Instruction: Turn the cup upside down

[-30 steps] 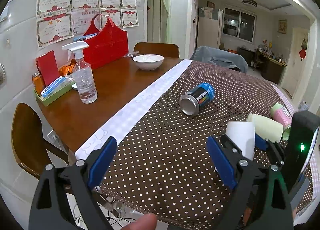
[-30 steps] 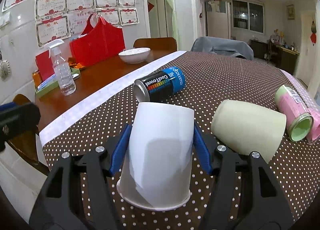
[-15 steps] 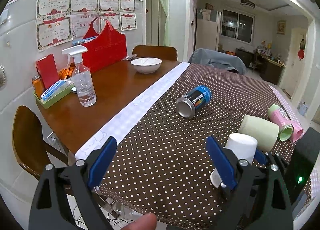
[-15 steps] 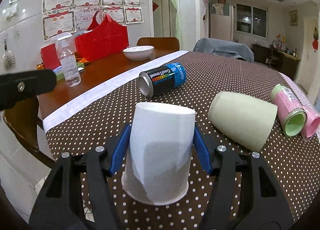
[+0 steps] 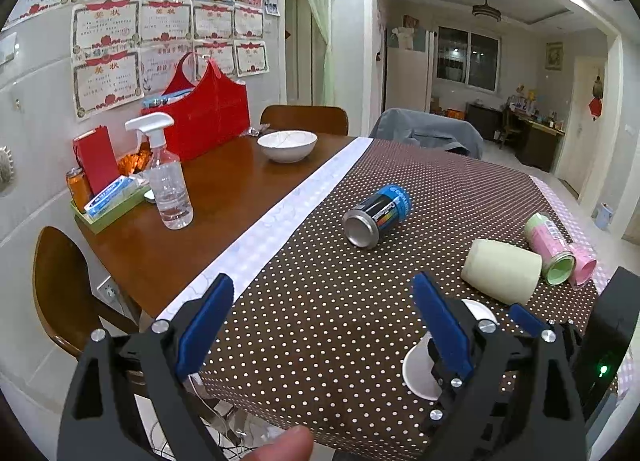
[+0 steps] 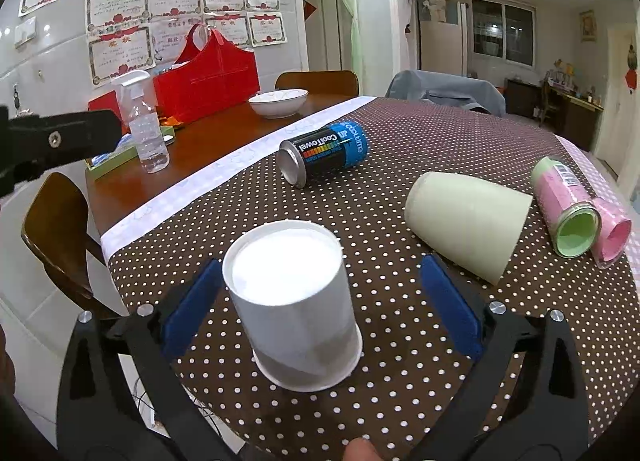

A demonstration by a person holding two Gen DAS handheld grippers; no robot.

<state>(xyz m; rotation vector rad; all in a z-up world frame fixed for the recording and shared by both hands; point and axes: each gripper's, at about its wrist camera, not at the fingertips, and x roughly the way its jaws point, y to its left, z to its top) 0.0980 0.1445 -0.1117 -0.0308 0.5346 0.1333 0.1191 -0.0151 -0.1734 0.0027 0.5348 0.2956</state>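
A white paper cup [image 6: 294, 301] stands upside down on the dotted brown tablecloth [image 6: 400, 165], rim on the cloth near the front edge. My right gripper [image 6: 320, 301] is open, its blue pads [image 6: 448, 307] spread either side of the cup and not touching it. In the left wrist view the cup [image 5: 420, 365] is partly hidden behind my left gripper's right finger. My left gripper [image 5: 320, 325] is open and empty, above the table's front edge, left of the cup.
A pale green cup [image 6: 464, 227], a black-and-blue can [image 6: 324, 157] and a pink-green tube [image 6: 568, 209] lie on their sides behind the white cup. A spray bottle [image 5: 166, 177], white bowl [image 5: 287, 145] and red bag [image 5: 200, 113] stand on the bare wood at left.
My right gripper has opened and let go of the white cup, which now stands upside down on the cloth. The right gripper has drawn back and risen slightly. The left gripper stays open.
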